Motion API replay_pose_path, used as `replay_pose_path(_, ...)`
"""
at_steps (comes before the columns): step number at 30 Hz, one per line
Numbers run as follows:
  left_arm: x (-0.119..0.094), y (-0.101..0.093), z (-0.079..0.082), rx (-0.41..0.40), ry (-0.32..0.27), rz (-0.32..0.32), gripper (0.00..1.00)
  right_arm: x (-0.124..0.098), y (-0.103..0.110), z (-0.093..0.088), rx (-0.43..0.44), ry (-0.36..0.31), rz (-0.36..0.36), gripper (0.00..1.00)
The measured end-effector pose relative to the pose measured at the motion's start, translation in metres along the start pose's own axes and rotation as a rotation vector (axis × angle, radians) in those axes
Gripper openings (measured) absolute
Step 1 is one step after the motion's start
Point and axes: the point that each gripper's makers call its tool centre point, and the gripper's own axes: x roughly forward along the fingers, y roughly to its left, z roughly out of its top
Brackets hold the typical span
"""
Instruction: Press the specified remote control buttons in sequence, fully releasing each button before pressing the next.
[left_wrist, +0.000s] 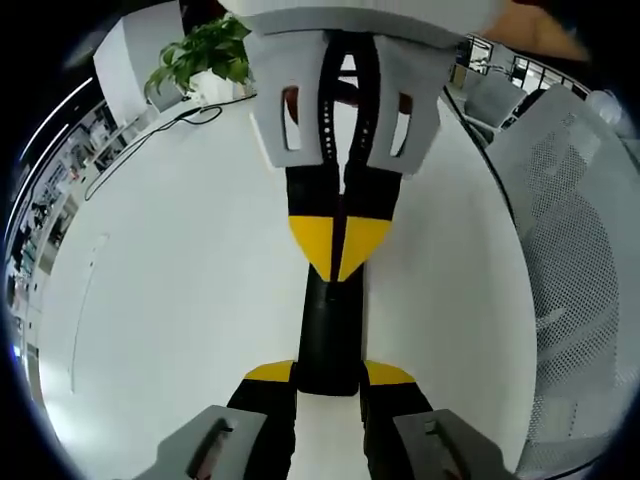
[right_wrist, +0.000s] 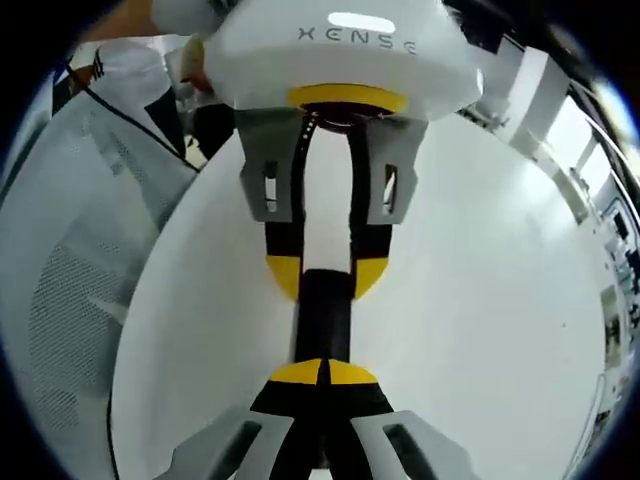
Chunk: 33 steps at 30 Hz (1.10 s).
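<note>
White table (left_wrist: 180, 300); left tool (left_wrist: 330, 375) grips remote (left_wrist: 328, 335); right tool (right_wrist: 322, 372) shut above.

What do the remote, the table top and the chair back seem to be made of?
The remote looks like black plastic with a slight sheen. The table top is smooth and white, probably laminate, as no grain shows. The chair back is grey mesh fabric, and its fine open weave is visible.

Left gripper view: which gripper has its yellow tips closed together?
The right gripper, entering from the top; the left gripper holds its tips apart, flanking the black remote.
</note>
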Motion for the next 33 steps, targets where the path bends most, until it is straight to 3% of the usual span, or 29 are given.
replay_pose_path(33,0.0004,0.0008,-0.0002,-0.006,-0.012,0.001,0.23,0.0054,-0.0011,-0.0031,0.007,0.033,0.028,0.0)
